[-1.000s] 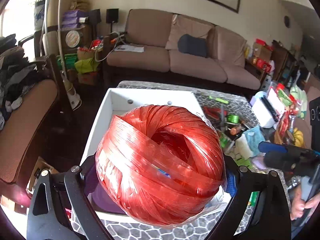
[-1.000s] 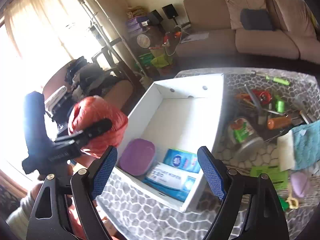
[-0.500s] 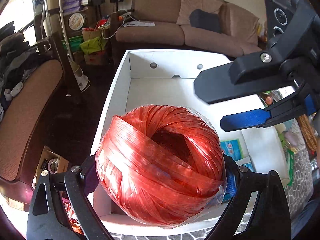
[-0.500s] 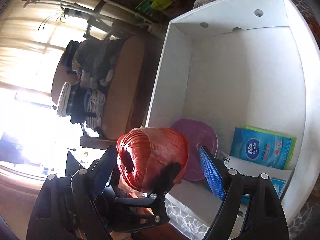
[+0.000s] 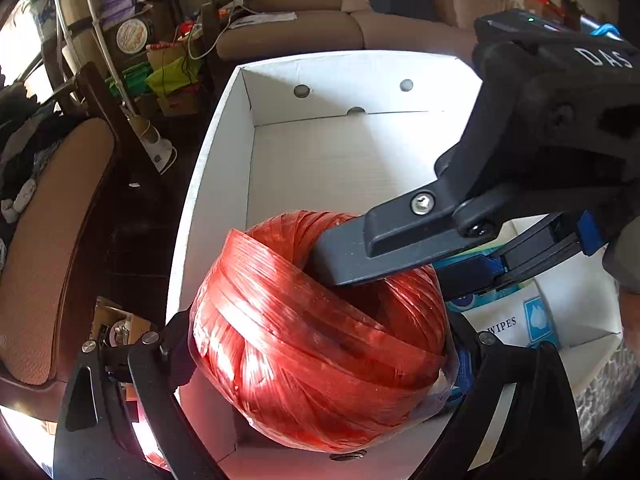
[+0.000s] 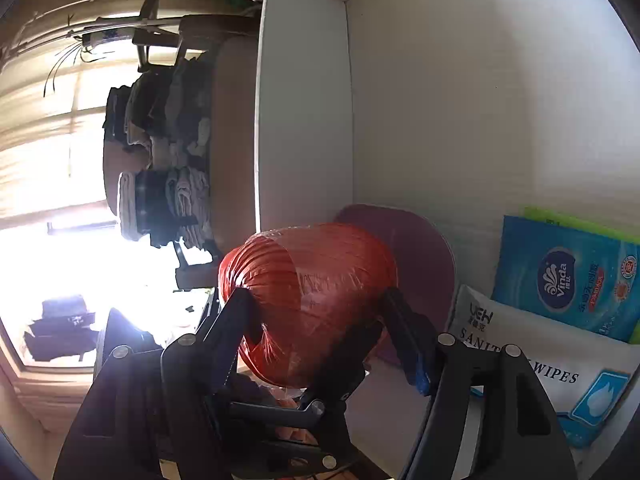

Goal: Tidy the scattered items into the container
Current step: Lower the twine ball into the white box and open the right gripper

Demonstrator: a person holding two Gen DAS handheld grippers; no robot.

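Twine ball [image 5: 320,344] sits clamped in the left gripper [image 5: 320,364] over the box [image 5: 216,160] near corner; the right gripper [image 6: 332,320], jaws just closing, straddles it too. Handover or joint lowering seems underway; next, set it down beside the purple lid [image 6: 420,248]

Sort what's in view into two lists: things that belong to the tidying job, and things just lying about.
Part of the job:
- red twine ball, clamped in the left gripper
- right gripper, jaws just closing around the ball
- white box
- wipes pack, tissue pack and purple lid, already in the box

Just lying about:
- sofa
- chair
- clothes pile
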